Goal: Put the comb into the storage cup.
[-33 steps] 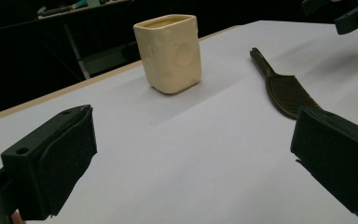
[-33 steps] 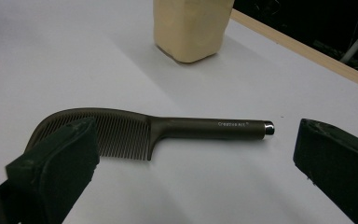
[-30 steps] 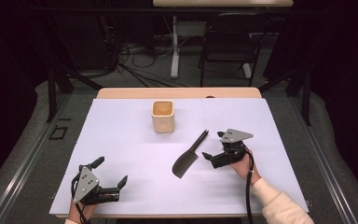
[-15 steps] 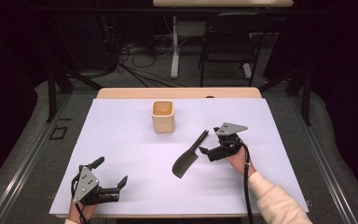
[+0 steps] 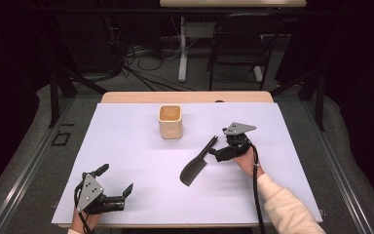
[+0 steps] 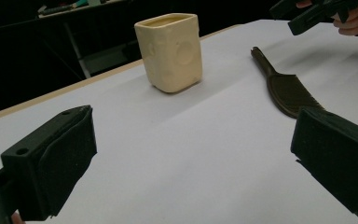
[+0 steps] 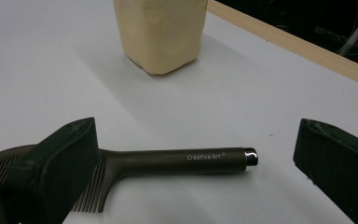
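Right gripper (image 5: 217, 152), jaws open, straddles the comb (image 7: 168, 162) handle for pickup; left gripper (image 5: 117, 188) rests open on the counter (image 5: 141, 161).

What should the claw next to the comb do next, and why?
Probably lower the right claw so its open jaws straddle the comb's handle, then close. In the right gripper view the handle lies flat on the table between the two jaws, with nothing gripping it yet. The cream cup stands apart, farther back.
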Action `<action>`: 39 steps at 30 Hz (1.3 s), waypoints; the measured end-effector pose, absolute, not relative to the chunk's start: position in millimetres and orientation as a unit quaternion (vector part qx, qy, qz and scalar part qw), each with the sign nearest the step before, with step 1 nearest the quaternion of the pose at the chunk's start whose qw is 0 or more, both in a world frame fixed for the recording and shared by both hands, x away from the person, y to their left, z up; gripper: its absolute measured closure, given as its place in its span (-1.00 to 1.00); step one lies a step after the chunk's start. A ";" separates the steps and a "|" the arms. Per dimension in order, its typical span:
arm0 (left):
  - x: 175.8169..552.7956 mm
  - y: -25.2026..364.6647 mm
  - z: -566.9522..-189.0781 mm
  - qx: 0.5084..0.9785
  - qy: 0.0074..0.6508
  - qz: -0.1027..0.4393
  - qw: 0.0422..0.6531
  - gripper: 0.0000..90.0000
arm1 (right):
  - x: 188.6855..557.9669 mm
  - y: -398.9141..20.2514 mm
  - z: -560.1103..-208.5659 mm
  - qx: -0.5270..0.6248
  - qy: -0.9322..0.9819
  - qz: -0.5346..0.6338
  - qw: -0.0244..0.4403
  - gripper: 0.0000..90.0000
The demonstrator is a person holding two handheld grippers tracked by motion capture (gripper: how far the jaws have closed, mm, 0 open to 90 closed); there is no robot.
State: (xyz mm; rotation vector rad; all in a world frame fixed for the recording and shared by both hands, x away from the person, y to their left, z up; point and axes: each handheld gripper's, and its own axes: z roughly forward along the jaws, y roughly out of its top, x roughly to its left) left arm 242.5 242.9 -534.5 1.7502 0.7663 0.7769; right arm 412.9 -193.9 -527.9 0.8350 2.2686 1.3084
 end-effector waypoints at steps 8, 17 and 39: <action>242.6 242.5 -534.5 0.730 0.318 0.320 0.514 -1.00 | 424.6 -192.1 -532.3 0.311 0.808 0.464 0.189 -1.00; 243.0 242.7 -534.3 0.729 0.320 0.320 0.514 -1.00 | 433.0 -188.7 -534.0 0.315 0.811 0.456 0.190 -1.00; 243.6 242.4 -533.8 0.731 0.323 0.315 0.511 -1.00 | 450.9 -186.3 -541.2 0.328 0.815 0.435 0.197 0.02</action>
